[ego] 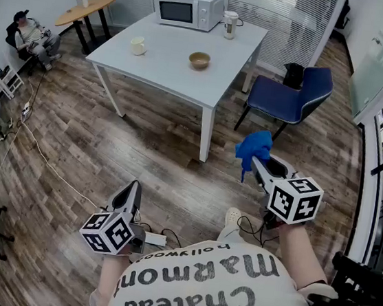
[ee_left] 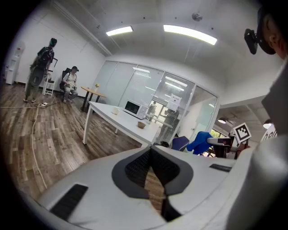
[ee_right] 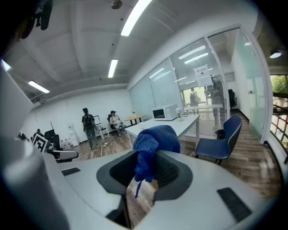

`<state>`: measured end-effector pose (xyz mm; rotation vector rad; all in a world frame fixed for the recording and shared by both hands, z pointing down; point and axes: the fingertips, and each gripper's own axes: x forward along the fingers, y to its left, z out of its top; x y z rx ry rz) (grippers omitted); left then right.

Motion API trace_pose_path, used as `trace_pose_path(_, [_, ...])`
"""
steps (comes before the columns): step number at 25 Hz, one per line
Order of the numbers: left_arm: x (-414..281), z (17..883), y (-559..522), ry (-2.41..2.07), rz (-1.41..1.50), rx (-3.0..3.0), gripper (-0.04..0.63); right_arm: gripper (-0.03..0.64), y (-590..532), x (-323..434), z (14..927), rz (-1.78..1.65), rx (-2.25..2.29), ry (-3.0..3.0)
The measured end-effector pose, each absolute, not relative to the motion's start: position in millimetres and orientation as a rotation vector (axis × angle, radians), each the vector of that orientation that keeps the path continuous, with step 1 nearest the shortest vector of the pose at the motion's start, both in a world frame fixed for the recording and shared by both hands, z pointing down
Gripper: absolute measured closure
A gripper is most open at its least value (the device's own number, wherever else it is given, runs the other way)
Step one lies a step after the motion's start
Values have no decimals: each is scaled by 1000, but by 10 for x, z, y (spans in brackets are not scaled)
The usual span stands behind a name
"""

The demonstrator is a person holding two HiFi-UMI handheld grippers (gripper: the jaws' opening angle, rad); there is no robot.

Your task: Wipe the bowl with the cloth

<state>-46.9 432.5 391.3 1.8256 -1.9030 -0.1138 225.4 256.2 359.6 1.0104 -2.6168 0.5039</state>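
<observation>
Bowl point(ego: 199, 60) on the table point(ego: 167, 66) looks hard and slippery, so we would steady its rim with our closed, empty left gripper point(ego: 133, 189) while the right gripper point(ego: 259, 167) pinches the soft cloth point(ego: 254, 147).

floor point(ego: 141, 170): wood planks | white table point(ego: 167, 77) | blue chair point(ego: 289, 98) | glass walls point(ee_right: 157, 87)

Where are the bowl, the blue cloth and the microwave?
bowl point(ego: 199, 60), head view, its middle.
blue cloth point(ee_right: 155, 138), right gripper view, the bunched top above the jaws.
microwave point(ego: 175, 11), head view, its dark door window.
</observation>
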Motion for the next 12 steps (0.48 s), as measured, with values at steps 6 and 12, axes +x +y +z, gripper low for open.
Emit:
trace_pose_path(6, [-473, 3843, 4322, -1899, -110, 1837, 594, 515, 2579, 2273, 3546, 498, 1021, -2609])
trace_pose_path(12, [-475, 3847, 4328, -1908, -114, 1840, 594, 515, 2534, 2255, 3549, 474, 1026, -2607])
